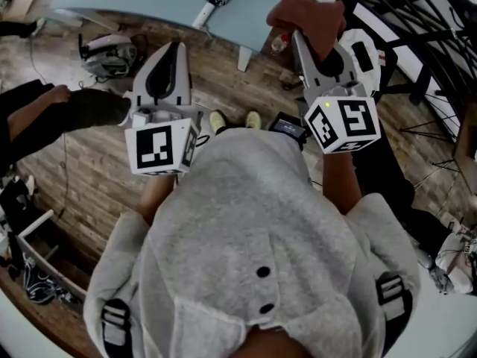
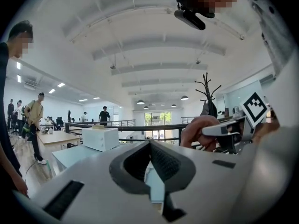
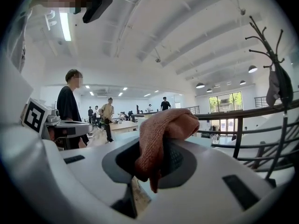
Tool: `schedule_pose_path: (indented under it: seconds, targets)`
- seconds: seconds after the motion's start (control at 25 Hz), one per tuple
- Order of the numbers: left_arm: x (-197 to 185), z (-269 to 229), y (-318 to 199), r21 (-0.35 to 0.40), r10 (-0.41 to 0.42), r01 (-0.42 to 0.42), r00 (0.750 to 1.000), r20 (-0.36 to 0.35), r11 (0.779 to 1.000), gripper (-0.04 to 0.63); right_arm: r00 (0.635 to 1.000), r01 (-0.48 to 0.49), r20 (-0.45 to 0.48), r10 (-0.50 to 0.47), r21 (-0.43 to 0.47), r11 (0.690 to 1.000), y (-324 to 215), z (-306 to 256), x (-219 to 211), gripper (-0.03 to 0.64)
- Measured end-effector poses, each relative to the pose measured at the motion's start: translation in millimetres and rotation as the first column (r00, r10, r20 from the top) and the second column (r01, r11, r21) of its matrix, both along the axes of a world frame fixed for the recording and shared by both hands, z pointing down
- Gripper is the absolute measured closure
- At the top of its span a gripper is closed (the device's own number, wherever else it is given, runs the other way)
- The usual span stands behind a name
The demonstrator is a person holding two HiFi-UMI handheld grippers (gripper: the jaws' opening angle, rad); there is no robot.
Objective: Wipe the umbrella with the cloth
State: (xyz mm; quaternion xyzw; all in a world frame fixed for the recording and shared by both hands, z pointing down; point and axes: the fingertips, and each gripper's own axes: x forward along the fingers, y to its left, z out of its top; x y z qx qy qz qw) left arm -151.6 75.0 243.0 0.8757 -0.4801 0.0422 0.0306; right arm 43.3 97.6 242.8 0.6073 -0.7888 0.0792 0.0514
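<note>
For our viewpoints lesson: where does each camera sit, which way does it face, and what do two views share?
Head view: on the head, facing steeply down at the floor; shows hoodie, left tool and right tool holding the cloth.
Left gripper view: on the left tool, facing level along its shut jaws; the right tool shows at right.
Right gripper view: on the right tool, facing level along jaws shut on the cloth; left tool shows at left.
Shared: both gripper views show the railing.

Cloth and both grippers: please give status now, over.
Left gripper shut, empty. Right gripper shut on cloth. Umbrella not clearly in view. Bystander close on left.
</note>
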Motion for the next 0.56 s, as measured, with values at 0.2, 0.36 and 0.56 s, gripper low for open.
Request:
schedule_pose_path:
  seconds: [0.2,0.36,0.56]
  targets:
    - [-13.7,-0.3,-6.6,0.007,0.000,0.000,1.000,-0.020,1.000,0.580,1.000,0.013,-0.029,-0.013,0.008,1.000,-6.0,-4.4,-18.1,0.537]
    - [-24.6,1.7,-8.4,-0.001,0.004,-0.004,1.000,-0.025,1.000,0.580,1.000,0.010,-0.015,-0.010,0.007,1.000,-8.8,-7.6,-27.5,0.537]
    - [-23.7,3.1,-10.5,0.003,0.016,-0.016,0.999,-0.039,1.000,0.580,1.000,0.012,0.006,-0.012,0.003,1.000,-9.8,-6.8,-28.4,0.537]
